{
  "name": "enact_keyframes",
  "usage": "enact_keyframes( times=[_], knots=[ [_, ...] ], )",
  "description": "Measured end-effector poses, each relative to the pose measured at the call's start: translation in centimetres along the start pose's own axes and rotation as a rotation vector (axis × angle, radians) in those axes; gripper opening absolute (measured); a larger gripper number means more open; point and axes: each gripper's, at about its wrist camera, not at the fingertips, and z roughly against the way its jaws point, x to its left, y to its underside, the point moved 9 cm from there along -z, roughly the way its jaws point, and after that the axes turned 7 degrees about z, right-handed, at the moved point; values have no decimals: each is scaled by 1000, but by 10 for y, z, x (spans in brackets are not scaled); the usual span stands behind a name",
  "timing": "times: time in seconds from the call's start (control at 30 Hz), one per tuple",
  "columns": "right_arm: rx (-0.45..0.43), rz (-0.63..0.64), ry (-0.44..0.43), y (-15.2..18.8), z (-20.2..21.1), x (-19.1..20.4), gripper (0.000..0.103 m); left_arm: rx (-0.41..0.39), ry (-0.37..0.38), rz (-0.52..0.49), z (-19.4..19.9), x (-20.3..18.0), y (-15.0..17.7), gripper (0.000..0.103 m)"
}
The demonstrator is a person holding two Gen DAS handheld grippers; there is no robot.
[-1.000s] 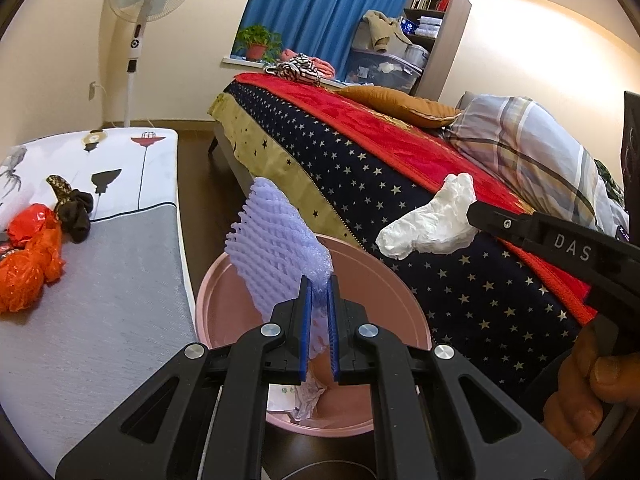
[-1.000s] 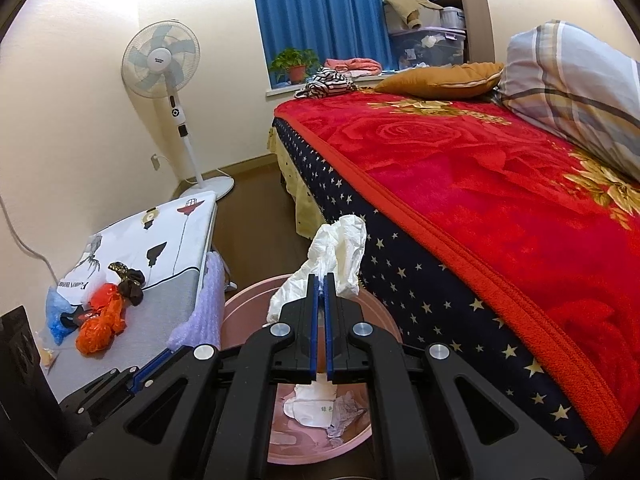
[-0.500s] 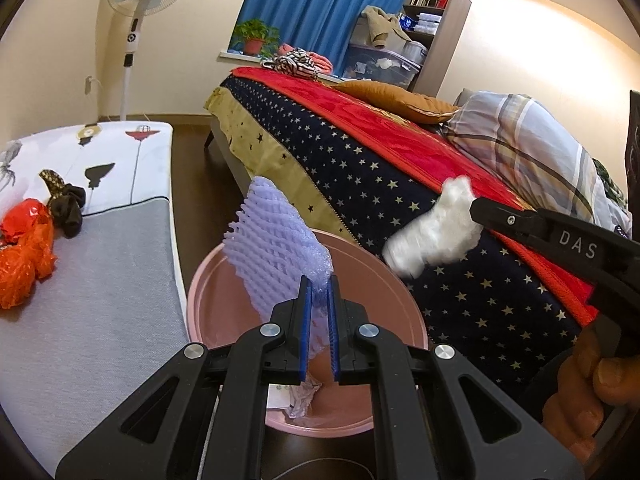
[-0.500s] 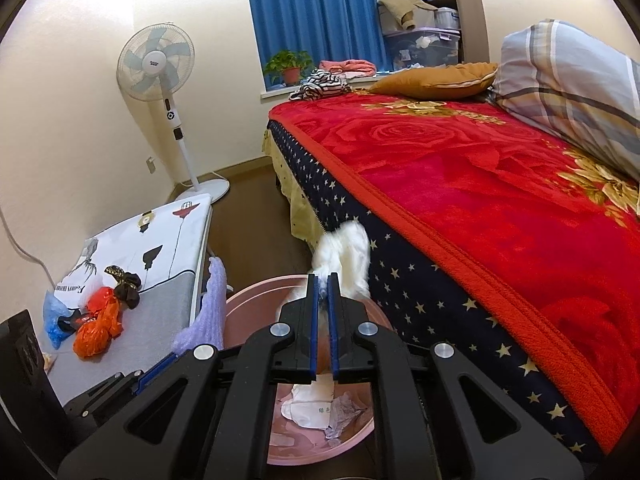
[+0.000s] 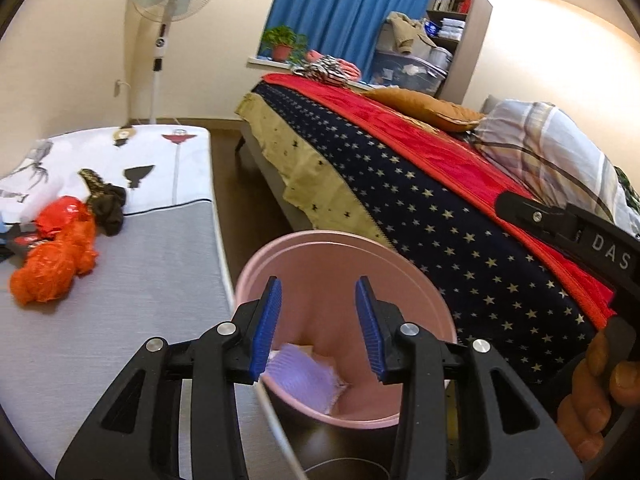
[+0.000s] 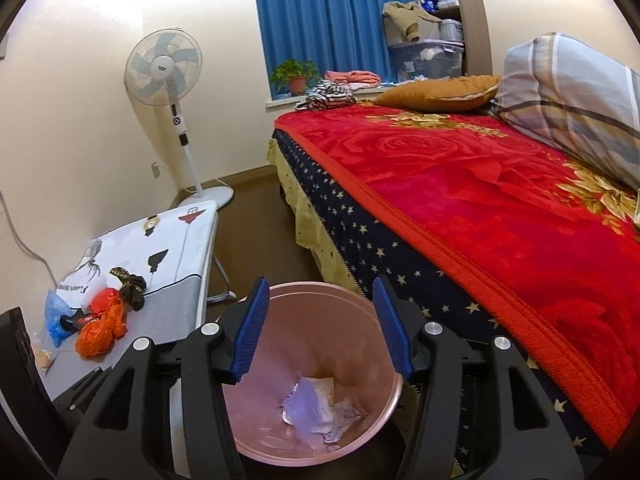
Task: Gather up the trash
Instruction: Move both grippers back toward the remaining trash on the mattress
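Note:
A pink trash bin point(image 5: 416, 280) stands on the floor between the ironing board and the bed; it also shows in the right wrist view point(image 6: 352, 300). My left gripper point(image 5: 318, 324) is open and empty above its rim. My right gripper point(image 6: 322, 330) is open and empty above the bin too. Purple foam netting point(image 5: 298, 374) lies inside the bin, with white crumpled trash point(image 6: 320, 390) beside it. Orange plastic bags point(image 5: 56, 256) lie on the ironing board, and show in the right wrist view point(image 6: 102, 330) with a blue bag point(image 6: 54, 316).
The grey-and-white ironing board point(image 5: 132, 264) is to the left with a dark cloth point(image 5: 106, 204) on it. A bed with a red blanket point(image 6: 500, 208) is to the right. A standing fan point(image 6: 166, 68) stands by the far wall.
Both grippers have opened. The purple netting dropped from the left gripper into the bin and the white wad dropped from the right gripper into it.

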Motion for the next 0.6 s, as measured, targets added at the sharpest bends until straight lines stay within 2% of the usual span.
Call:
enact_keyframes(
  times=[0.4, 0.6],
  knots=[
    [-50, 45, -136, -1, 8, 51, 51, -97, -152, 68, 37, 62, -16, 38],
    [-57, 56, -235, 2, 3, 91, 47, -159, -285, 132, 63, 111, -24, 38]
  ],
)
